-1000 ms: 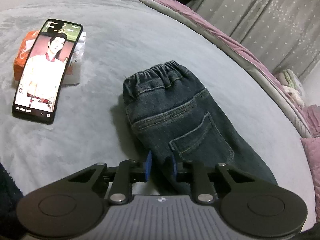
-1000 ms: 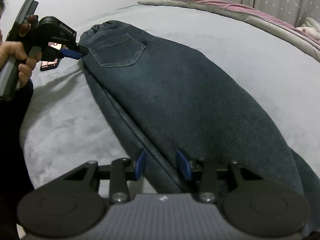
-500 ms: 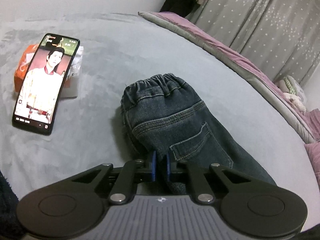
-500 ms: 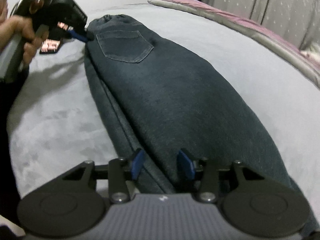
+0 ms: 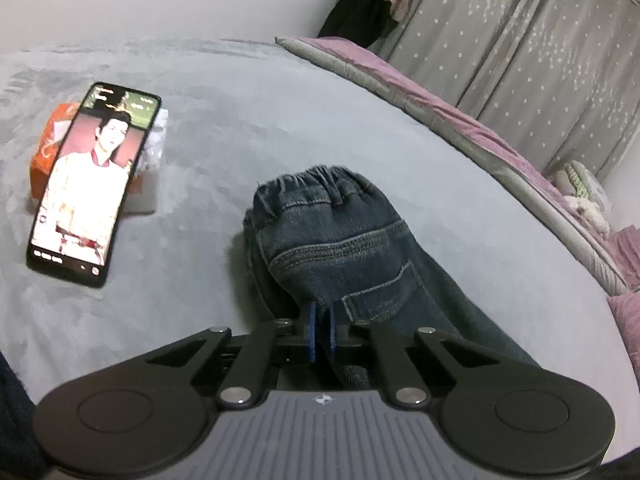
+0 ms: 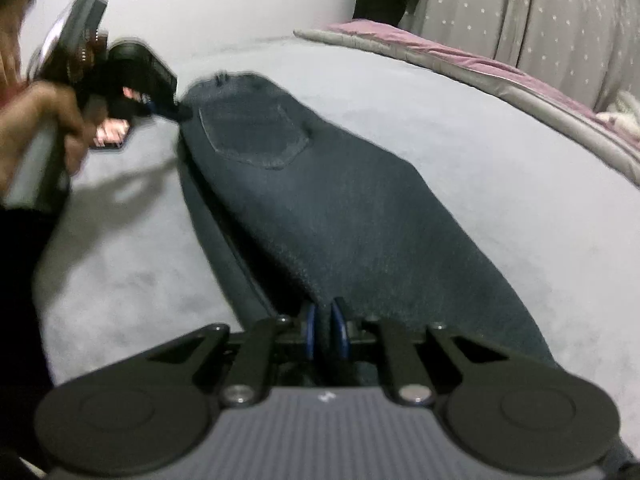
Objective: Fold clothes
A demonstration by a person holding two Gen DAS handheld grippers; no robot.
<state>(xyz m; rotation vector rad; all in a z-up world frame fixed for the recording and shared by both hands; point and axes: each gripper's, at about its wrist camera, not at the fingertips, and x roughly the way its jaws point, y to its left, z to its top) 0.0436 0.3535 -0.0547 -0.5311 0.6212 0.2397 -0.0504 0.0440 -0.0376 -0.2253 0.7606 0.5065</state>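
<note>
Since a second ago both our grippers have closed on the jeans point(image 5: 340, 248). Left wrist view: left gripper point(image 5: 320, 322) pinches denim at lower centre; one phone point(image 5: 92, 184) left, open bedspread point(image 5: 248, 120) around. Right wrist view: right gripper point(image 6: 324, 326) clamps the leg edge; one pair lies centre.

Left gripper point(image 5: 320, 326) pinches jeans point(image 5: 340, 236) beside phone point(image 5: 94, 184).
</note>
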